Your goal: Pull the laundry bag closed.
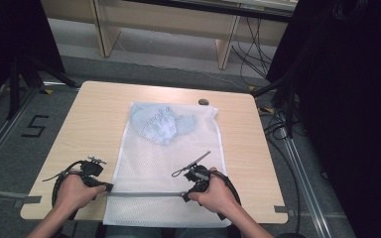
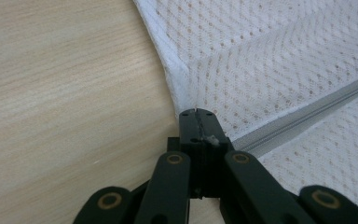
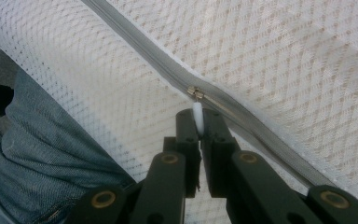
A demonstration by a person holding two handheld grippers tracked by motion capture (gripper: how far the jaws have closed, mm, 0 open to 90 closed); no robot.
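I see a mesh laundry bag (image 1: 171, 163) lying mid-worktop (image 1: 89, 129), its near end hanging over the front edge above the person's lap. A garment (image 1: 162, 124) sits inside the bag's far half. The zipper (image 1: 146, 194) runs left-right across the near part. Left hand-held gripper (image 1: 107, 187) at the zipper's left end, right hand-held gripper (image 1: 185, 196) on the zipper pull (image 3: 197, 117). A small object (image 1: 203, 102) lies behind the bag's far right corner.

A big black number 5 (image 1: 34, 126) is marked on the grey floor, left of the table. The blue cloth (image 1: 161, 124) inside the mesh bag has writing, too small to read
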